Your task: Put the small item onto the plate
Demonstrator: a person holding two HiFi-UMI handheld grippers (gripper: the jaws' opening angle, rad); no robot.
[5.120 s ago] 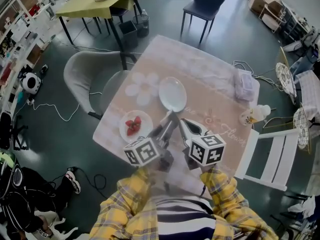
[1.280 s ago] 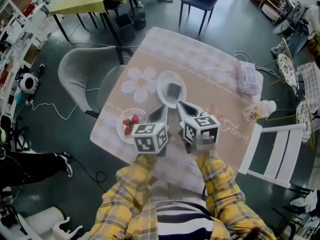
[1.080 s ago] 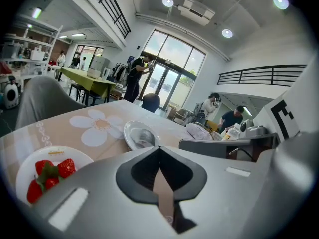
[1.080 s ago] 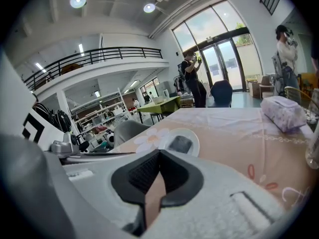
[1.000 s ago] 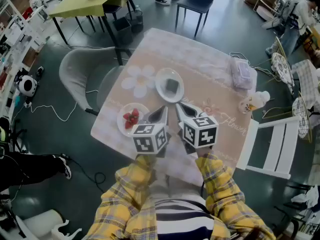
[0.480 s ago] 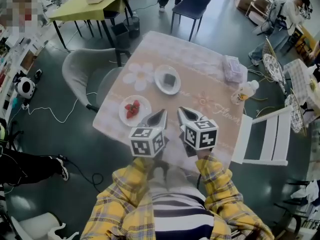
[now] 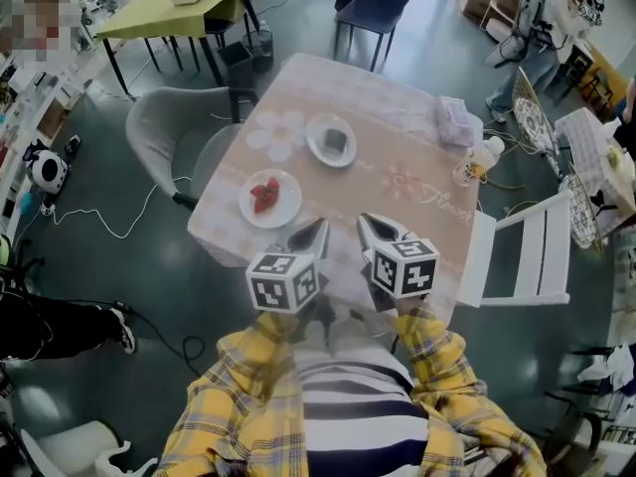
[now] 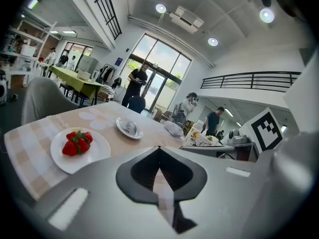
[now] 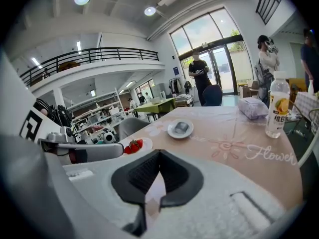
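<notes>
My left gripper (image 7: 314, 231) and my right gripper (image 7: 372, 225) are both squeezed shut with nothing in them. They hang side by side over the near edge of the table (image 7: 383, 127), and their big cubes (image 7: 281, 281) hide my hands. The small item (image 7: 336, 142) lies on the far plate (image 7: 314, 135), well apart from both grippers, but it is only a little dark lump and I cannot tell what it is. Nearer to my left gripper is the other plate (image 7: 286, 213), with strawberries (image 7: 264, 193) on it.
</notes>
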